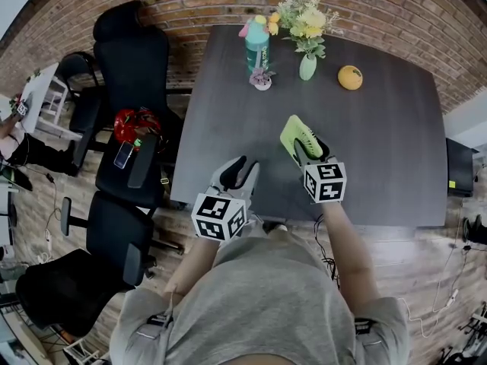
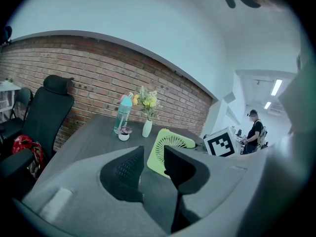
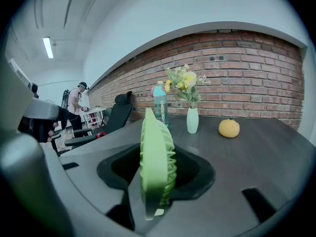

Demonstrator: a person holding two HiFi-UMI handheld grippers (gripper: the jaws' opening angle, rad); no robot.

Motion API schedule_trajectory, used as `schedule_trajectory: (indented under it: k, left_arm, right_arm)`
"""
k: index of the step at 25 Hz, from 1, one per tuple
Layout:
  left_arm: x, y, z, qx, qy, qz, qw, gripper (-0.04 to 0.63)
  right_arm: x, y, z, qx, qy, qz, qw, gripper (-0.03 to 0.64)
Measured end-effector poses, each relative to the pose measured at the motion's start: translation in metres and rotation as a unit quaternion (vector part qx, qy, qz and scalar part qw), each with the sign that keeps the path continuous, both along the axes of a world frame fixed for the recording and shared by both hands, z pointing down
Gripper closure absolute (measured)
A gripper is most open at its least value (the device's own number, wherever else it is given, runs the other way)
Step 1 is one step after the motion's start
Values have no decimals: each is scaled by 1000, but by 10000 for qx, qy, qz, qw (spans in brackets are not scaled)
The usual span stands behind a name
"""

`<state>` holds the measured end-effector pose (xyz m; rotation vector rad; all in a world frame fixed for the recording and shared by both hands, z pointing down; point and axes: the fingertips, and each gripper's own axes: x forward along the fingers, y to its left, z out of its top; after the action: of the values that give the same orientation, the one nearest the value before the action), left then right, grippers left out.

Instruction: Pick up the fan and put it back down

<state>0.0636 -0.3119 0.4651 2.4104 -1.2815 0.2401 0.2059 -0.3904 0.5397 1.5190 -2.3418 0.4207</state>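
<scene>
1. Grips the green fan (image 1: 303, 137) with the right tool (image 1: 308, 152), jaws clenched on its two flat faces, with grille ribs showing on one side
2. Holds the fan roughly upright and edge-on to the right gripper view, over the near middle of the dark table (image 1: 388, 150); cannot tell whether its lower edge touches the tabletop
3. Holds the left tool (image 1: 237, 172) released, jaws apart with nothing between them, near the fan on its left and over the table's near edge
4. Looks through the gap of the left tool's jaws onto the fan's round grille face, with the right tool's marker cube (image 2: 220, 142) just beside it
5. Finds at the far end of the table a teal bottle (image 1: 257, 46), a small white pot (image 1: 262, 80) just in front of it, a pale vase (image 1: 307, 67) of yellow flowers and an orange round fruit (image 1: 350, 77), all well apart from the fan
6. Finds black office chairs (image 1: 129, 59) left of the table, one bearing a red bundle (image 1: 135, 122), and a brick wall (image 1: 396, 14) beyond the table's far end
7. Catches a person (image 2: 255, 131) standing far off in the background of both gripper views
</scene>
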Motion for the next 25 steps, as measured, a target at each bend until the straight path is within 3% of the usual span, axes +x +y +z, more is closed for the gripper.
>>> schedule_trajectory:
  k: [25]
  left_arm:
    - [32,8,9,-85,-91,60,9999,480]
  right_arm:
    - [43,-6,26,-107,-152,231,9996,425]
